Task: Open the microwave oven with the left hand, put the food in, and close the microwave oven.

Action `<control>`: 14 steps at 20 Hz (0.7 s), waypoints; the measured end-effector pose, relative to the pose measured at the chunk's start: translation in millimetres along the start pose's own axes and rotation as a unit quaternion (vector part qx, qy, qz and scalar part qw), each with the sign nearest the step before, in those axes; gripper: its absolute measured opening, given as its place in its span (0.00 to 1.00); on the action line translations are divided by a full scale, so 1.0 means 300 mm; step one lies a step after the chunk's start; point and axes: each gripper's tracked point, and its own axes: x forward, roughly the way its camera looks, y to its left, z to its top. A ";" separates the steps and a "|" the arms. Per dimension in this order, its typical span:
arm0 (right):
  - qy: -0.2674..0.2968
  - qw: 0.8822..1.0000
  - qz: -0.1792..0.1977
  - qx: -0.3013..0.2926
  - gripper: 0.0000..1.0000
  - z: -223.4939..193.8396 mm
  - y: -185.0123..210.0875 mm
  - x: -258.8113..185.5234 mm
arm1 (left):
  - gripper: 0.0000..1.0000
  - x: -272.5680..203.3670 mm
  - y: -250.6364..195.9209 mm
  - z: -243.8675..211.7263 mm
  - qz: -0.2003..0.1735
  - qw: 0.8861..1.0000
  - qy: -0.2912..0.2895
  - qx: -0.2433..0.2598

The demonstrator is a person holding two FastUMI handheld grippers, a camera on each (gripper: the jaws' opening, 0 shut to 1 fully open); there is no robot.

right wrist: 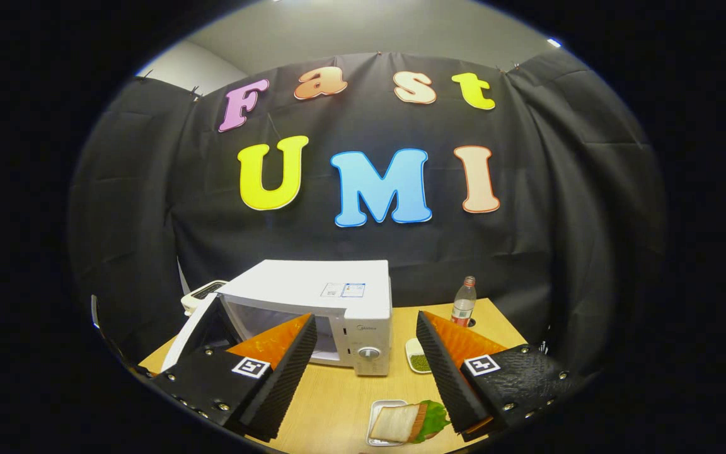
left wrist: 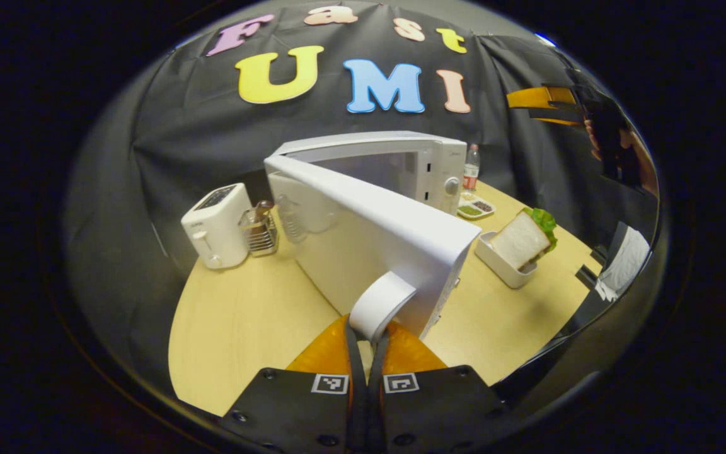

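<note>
Centrally, left gripper [left wrist: 368, 337] fingers pinching microwave door handle [left wrist: 380, 304], door swung open, right gripper [right wrist: 366, 369] fingers spread above sandwich [right wrist: 408, 421], seemingly untouched, at frame bottom.

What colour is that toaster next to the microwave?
White; the toaster shows best in the left gripper view.

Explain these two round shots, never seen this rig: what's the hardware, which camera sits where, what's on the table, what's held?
No robot arm: a person holds a two-finger gripper in each hand, with a fisheye camera riding on each. In the left gripper view, the left gripper is shut on the door handle of the microwave, whose door stands open. In the right gripper view, the right gripper is open, holding nothing, above a sandwich in a white tray. The table also holds a toaster, a bottle and a small dish.
</note>
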 end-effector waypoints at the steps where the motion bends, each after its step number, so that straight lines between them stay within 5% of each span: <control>1: 0.006 1.000 -0.001 0.002 0.96 -0.012 0.015 0.002 | 0.06 -0.017 0.045 -0.018 0.005 1.000 0.003 0.001; 8: 0.033 0.999 -0.004 0.012 0.96 -0.061 0.078 0.028 | 0.06 -0.075 0.281 -0.073 0.025 0.999 -0.009 -0.021; 14: 0.062 0.998 -0.001 0.000 0.96 -0.112 0.069 0.041 | 0.12 -0.080 0.299 -0.080 0.021 0.999 -0.027 -0.036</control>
